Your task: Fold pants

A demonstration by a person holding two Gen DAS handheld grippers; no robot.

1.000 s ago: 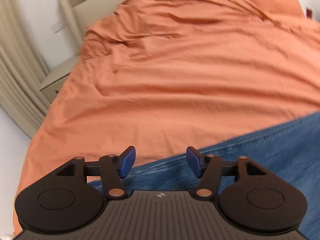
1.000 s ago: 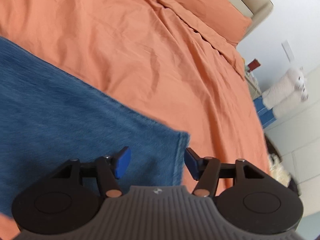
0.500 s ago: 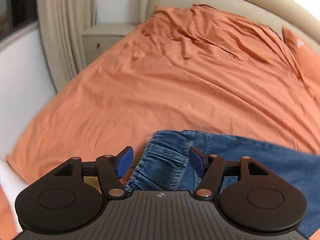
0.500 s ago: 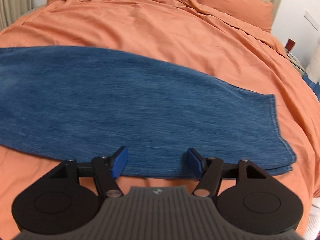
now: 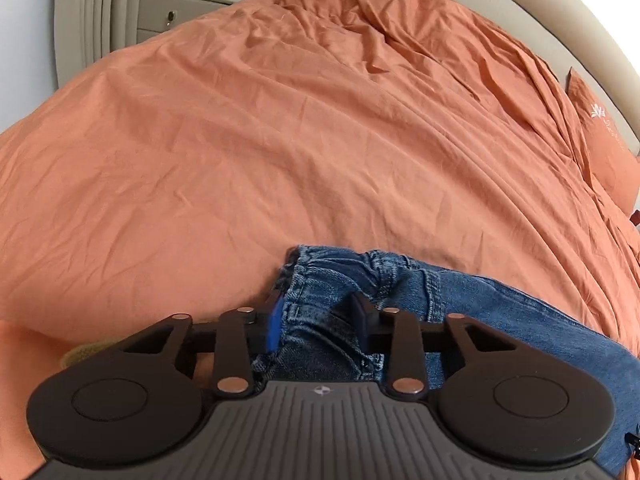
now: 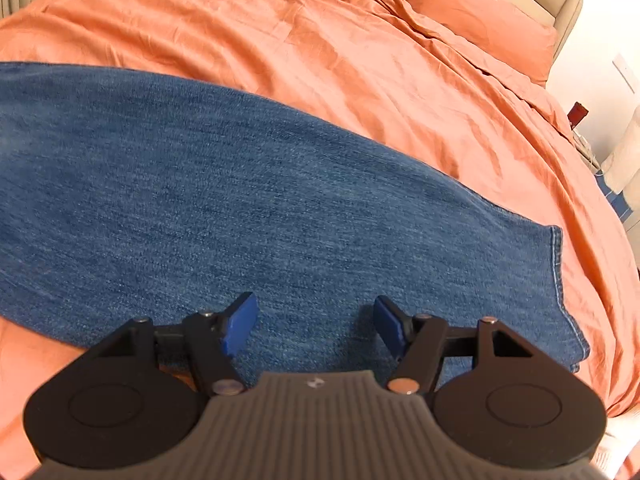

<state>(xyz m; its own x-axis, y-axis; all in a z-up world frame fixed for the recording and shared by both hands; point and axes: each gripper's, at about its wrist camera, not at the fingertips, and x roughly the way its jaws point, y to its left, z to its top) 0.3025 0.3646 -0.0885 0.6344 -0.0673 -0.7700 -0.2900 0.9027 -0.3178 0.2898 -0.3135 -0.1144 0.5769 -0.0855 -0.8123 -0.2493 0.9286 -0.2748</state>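
Blue denim pants lie flat on an orange bed. In the left wrist view their gathered waistband is at the near edge, and the legs run off to the right. My left gripper is open, with its fingers on either side of the bunched waistband cloth. In the right wrist view the stacked legs stretch from left to right and end at the hem. My right gripper is open and empty, just above the legs' near edge.
The orange duvet covers the whole bed. An orange pillow lies at the beige headboard. A nightstand and curtains stand at the bed's far left. The bed's right edge drops off beyond the hem.
Both grippers have swung down toward the pants. The left gripper has moved onto the waistband, its fingers now around the cloth. The right gripper has come lower over the legs.
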